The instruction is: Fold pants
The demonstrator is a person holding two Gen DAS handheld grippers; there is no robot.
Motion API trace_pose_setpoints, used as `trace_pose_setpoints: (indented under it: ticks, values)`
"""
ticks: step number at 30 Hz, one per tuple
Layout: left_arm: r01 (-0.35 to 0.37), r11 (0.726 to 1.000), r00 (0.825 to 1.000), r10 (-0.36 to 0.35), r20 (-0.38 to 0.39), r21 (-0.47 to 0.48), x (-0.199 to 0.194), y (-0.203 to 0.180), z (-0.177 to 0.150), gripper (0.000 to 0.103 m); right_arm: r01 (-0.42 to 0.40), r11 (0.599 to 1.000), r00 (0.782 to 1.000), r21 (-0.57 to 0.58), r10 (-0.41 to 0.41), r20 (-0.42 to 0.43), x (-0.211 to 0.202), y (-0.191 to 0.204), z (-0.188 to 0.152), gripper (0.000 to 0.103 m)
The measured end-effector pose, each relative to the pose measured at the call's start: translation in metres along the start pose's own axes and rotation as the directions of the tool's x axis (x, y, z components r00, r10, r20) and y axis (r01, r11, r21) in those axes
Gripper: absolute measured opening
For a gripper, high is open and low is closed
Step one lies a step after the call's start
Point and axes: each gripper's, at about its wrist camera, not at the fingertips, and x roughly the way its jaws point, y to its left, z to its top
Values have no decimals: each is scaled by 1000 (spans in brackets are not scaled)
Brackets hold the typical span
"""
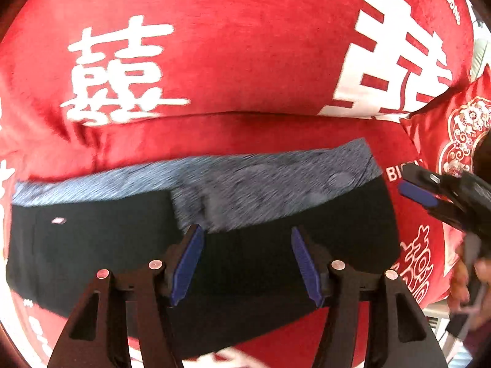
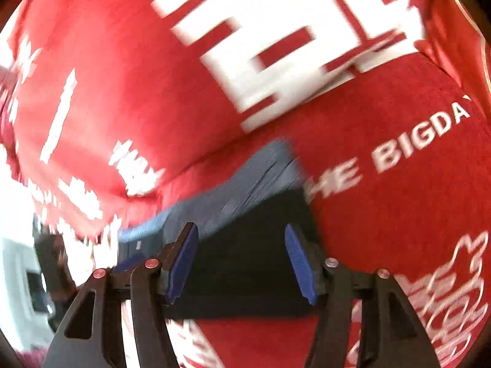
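Observation:
The black pants [image 1: 101, 242] lie folded in a wide band across a red seat, with their grey-blue inner lining [image 1: 260, 184] turned out along the far edge. My left gripper [image 1: 247, 239] is open and empty, just above the pants' middle. My right gripper [image 2: 241, 240] is open and empty over the right end of the pants [image 2: 245, 245]. The right gripper also shows in the left wrist view [image 1: 429, 190], off the pants' right end. The right wrist view is motion-blurred.
The red sofa cover [image 1: 245, 46] with white characters rises as a backrest behind the pants. A red patterned cushion [image 1: 454, 135] leans at the right. The seat's front edge and a bright room [image 2: 18, 263] lie to the left in the right wrist view.

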Motion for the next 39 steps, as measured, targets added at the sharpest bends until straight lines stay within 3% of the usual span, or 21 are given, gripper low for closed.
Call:
trace_pose_setpoints:
  ticks: [2,6,7,9,12,14,16,19,20,23,25,26,31,32,39]
  values:
    - [-6,1000,1000,6,-6,9,11,-7,4,61,-32,998,999,46,34,-27,16,-19,17,61]
    - [-37,999,998,37,-42,0,35,-10,6,61,-135,983,978,125,153,-145,62,-38,33,43]
    - [-41,999,998,41,-48,-3,37,-10,5,61,-128,982,975,139,150,-162,69,-41,34,41]
    - [-50,999,998,50,-48,5,38,-9,2,61,-168,971,964,168,198,-179,71,-42,34,34]
    - [-61,997,997,63,-51,41,40,-12,-4,61,-213,971,952,113,232,-201,57,-28,35,32]
    - [-65,996,997,68,-46,55,43,-14,-9,61,-186,981,956,61,195,-219,53,-17,34,31]
    - [-75,994,996,78,-35,77,44,-17,-12,61,-77,997,972,-23,70,-223,57,-9,36,31]
    - [-102,989,994,106,-32,107,46,-24,-15,61,85,987,972,-136,-113,-207,77,2,35,35]
    - [-103,989,993,108,-39,103,45,-24,-14,61,121,982,971,-147,-148,-188,79,5,33,43]
    - [-100,992,993,104,-56,74,39,-20,-14,61,151,977,972,-153,-175,-159,70,13,29,52]
    - [-135,989,989,138,-51,61,32,-18,-16,81,179,965,968,-193,-209,-143,57,21,22,59]
    - [-166,985,985,167,-47,41,28,-16,-19,101,190,959,966,-209,-221,-137,51,23,18,63]
    - [-175,984,982,171,-76,-46,13,-3,-32,102,216,941,961,-262,-252,-115,15,25,-14,74]
    - [-184,981,980,178,-90,-58,12,-1,-33,102,219,939,959,-265,-257,-121,10,22,-21,81]
    - [-267,955,955,244,-167,-128,-1,5,-66,102,217,935,941,-281,-277,-194,5,23,-59,82]
